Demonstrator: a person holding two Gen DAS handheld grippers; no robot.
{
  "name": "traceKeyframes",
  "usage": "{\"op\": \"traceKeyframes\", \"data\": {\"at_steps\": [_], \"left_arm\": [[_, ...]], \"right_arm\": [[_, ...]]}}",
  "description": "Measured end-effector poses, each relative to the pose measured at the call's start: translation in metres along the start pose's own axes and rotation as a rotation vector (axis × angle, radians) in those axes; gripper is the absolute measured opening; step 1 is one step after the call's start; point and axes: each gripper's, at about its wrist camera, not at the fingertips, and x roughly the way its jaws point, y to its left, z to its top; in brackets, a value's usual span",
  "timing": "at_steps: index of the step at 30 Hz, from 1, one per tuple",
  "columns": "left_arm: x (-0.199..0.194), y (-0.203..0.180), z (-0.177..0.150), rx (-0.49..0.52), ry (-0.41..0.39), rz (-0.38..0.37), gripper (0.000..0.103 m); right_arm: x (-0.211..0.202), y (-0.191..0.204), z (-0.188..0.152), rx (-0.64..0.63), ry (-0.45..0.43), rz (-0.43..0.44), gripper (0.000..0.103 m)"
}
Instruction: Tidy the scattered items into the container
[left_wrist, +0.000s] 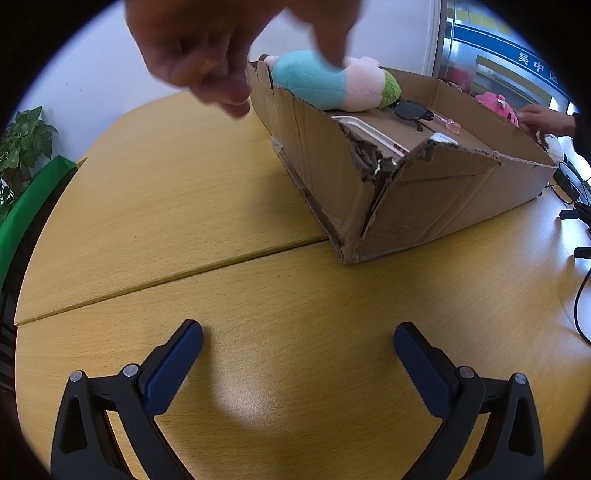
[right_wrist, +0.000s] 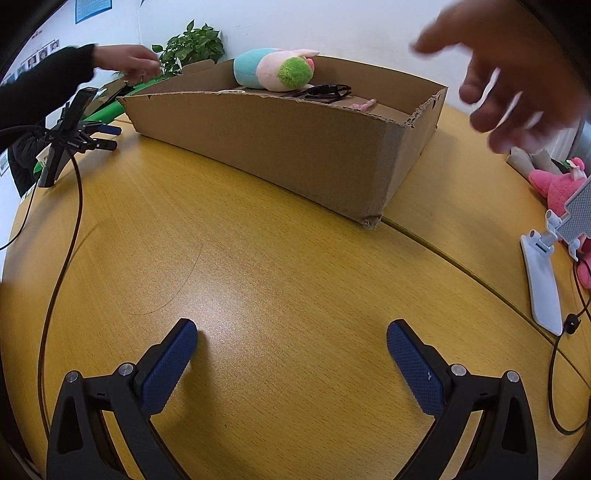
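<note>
A torn cardboard box (left_wrist: 424, 199) stands on the yellow wooden table (left_wrist: 184, 206). In it lie a blue, pink and green plush toy (left_wrist: 332, 81), black sunglasses (left_wrist: 412, 110), a white tray (left_wrist: 369, 133) and a small pink item (left_wrist: 448, 123). The box (right_wrist: 295, 147), plush (right_wrist: 273, 70) and sunglasses (right_wrist: 325, 92) also show in the right wrist view. My left gripper (left_wrist: 297, 338) is open and empty, low over the table in front of the box. My right gripper (right_wrist: 291, 338) is open and empty over bare table. The left gripper shows in the right wrist view (right_wrist: 107, 136).
A blurred bare hand (left_wrist: 221, 48) hovers above the box's far end; another hand (right_wrist: 517, 85) is at the upper right. A pink plush (right_wrist: 561, 188) and a white phone stand (right_wrist: 546, 266) sit at right. Black cables (right_wrist: 59, 277) run at left. A potted plant (right_wrist: 192, 48) stands behind.
</note>
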Motion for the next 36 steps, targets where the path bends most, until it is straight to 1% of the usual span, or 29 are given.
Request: {"op": "traceKeyframes", "data": {"at_steps": [8,14,15,36], "left_arm": [[0.008,0.008,0.011,-0.021,-0.001,0.016,0.103],[0.008,0.008,0.010,-0.022,-0.006,0.022,0.103],[0.008,0.009,0.010,-0.042,-0.005,0.037,0.103],[0.009,0.007,0.011,-0.047,-0.005,0.046,0.103]], "right_arm": [[0.001,0.001,0.003,-0.001,0.001,-0.002,0.103],[0.001,0.000,0.003,0.000,0.001,-0.002,0.103],[0.001,0.000,0.003,0.000,0.001,-0.002,0.103],[0.001,0.000,0.002,0.001,0.000,-0.004,0.103]]}}
